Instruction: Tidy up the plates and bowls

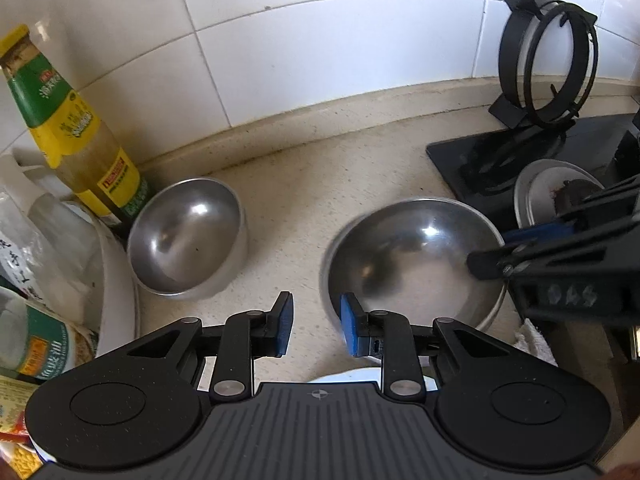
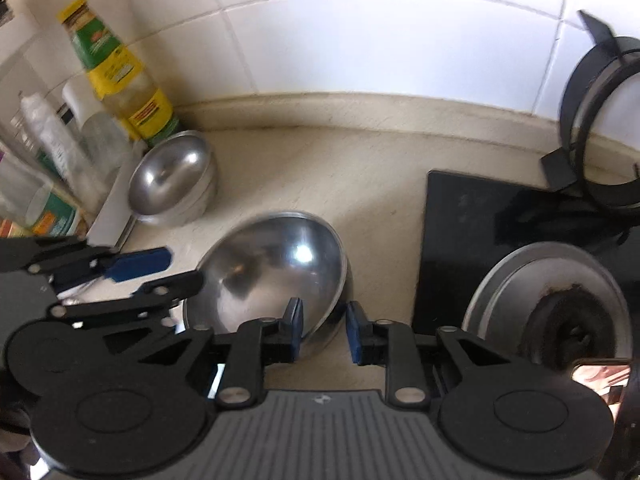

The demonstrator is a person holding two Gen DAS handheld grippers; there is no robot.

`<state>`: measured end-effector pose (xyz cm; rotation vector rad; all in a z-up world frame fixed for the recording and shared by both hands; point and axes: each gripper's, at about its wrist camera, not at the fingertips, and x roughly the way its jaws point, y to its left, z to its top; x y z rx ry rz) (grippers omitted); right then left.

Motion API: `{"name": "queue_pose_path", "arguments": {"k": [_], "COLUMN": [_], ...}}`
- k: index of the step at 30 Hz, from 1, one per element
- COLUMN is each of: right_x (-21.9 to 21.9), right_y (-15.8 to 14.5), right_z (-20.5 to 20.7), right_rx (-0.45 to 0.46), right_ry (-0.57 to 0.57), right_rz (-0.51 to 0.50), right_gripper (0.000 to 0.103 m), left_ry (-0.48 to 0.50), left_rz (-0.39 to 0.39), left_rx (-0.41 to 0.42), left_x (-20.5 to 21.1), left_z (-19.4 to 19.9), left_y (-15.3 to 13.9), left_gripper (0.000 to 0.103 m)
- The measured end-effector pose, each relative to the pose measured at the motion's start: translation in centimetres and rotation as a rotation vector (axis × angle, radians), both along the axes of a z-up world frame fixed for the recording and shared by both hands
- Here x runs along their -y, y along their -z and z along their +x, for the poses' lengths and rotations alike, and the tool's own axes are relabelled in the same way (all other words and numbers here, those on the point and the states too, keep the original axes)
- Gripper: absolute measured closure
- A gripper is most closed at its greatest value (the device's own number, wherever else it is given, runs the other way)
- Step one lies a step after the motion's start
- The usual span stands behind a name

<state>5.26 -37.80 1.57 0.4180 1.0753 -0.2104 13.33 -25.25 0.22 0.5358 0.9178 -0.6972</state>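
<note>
Both the larger bowl [image 1: 412, 264] and the smaller bowl [image 1: 188, 236] are polished metal, mirror-bright with sharp glints. The worktop [image 1: 304, 184] looks like matt, faintly speckled beige stone. Wall tiles [image 1: 320, 40] are glossy white ceramic. The hob [image 2: 480, 232] is shiny black glass. The sauce bottle [image 1: 76, 136] is clear with glossy printed labels.
</note>
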Motion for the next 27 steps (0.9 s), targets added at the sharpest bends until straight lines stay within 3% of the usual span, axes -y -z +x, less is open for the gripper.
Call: {"name": "queue_pose_path", "arguments": {"k": [10,20,27], "right_x": [0.2,0.4,0.2], "right_y": [-1.0,-1.3,-1.8], "right_z": [0.3,0.7,2.5], "right_rx": [0.019,0.039,0.053], "right_ry": [-0.012,-0.032,-0.069], "right_rz": [-0.007,-0.012,-0.016], "right_gripper": [0.059,0.059,0.059], "left_ry": [-0.004,-0.03,-0.066], "left_rz": [-0.028,-0.019,-0.016], "left_rx": [0.017,0.049,0.061], "left_x": [-0.7,-0.7,-0.9], "left_z": [0.6,0.8,1.7], "left_y": [-1.7,-1.4,-1.4], "left_gripper": [0.069,0.066,0.058]}}
